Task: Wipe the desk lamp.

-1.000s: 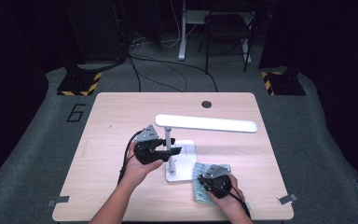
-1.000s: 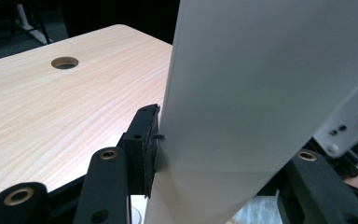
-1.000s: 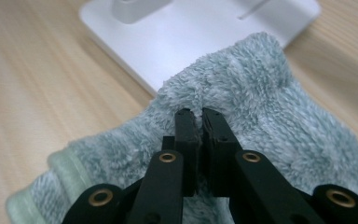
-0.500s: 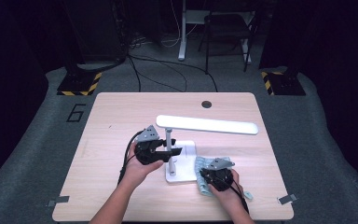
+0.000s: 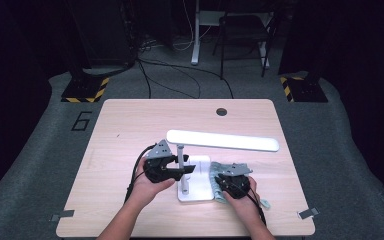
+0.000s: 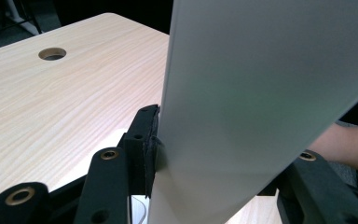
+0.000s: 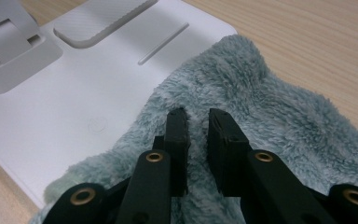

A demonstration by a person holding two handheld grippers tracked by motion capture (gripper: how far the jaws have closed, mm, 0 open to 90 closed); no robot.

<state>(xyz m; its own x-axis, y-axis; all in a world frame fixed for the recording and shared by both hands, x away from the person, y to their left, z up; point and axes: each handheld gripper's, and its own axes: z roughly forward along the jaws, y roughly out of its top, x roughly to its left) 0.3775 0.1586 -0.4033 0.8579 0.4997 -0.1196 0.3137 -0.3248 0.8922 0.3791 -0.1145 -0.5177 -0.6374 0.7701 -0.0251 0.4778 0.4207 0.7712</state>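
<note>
High view: a person at a pale wooden worktop (image 5: 130, 130) cleans a white desk lamp (image 5: 190, 172) with a teal fleece cloth (image 5: 219, 176). The lamp stands near the middle of the worktop, its long head (image 5: 223, 140) reaching right above the flat base (image 5: 196, 192). The cloth lies at the base's right edge, part on the base, part on the wood.

The left claw (image 5: 187, 170) grips the lamp's slim upright post; in the left gripper view its pads (image 6: 150, 140) press the post's pale face (image 6: 242, 102), half closed around it. The right claw (image 5: 226, 181) rests on the cloth; in the right gripper view its pads (image 7: 177, 128) stand a narrow gap apart, having just eased open, with fleece (image 7: 261, 107) bunched between them but no firm pinch seen.

The cloth looks soft, light and limp, so it likely needs a deep pinch on a gathered fold. The lamp appears stiff, smooth and top-heavy; the post low down, where it is held, seems the safest purchase.
</note>
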